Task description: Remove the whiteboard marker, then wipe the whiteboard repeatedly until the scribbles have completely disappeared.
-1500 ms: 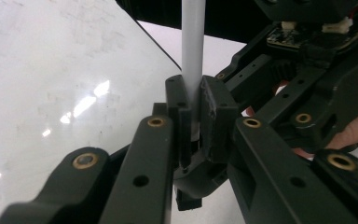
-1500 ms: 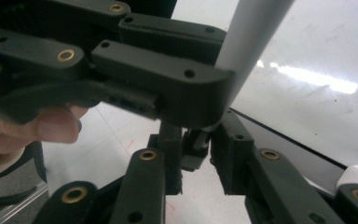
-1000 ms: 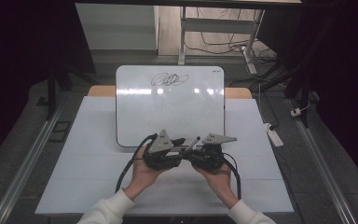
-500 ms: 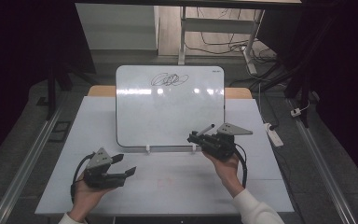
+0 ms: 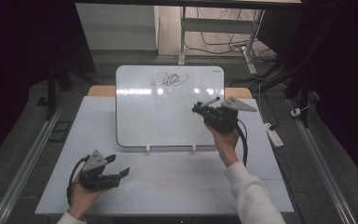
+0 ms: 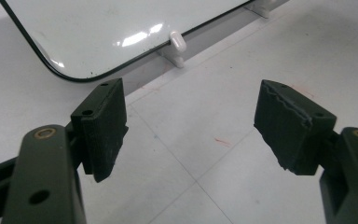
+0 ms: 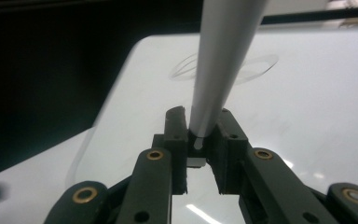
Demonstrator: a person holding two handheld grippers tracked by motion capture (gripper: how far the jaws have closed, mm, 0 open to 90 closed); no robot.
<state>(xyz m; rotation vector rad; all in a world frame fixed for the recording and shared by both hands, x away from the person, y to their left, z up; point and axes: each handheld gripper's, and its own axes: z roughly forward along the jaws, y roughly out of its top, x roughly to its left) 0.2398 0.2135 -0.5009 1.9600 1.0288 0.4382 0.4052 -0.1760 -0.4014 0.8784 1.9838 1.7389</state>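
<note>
A whiteboard lies at the back middle of the white table, with a black scribble near its top edge. My right gripper hovers over the board's right part, shut on a grey marker that sticks out past its jaws. In the right gripper view the marker rises from between the pads toward the scribble on the whiteboard. My left gripper rests low at the front left; its jaws have just been opening, and in the left gripper view the gripper has nothing between them.
Two white clips hold the board's near edge. A white power strip lies off the table's right side. Cables run across the floor behind the table. A metal rail lines the left side.
The two hands were together at the front middle. The left hand has swung to the front left and its jaws have spread. The right hand has risen toward the board with the marker.
</note>
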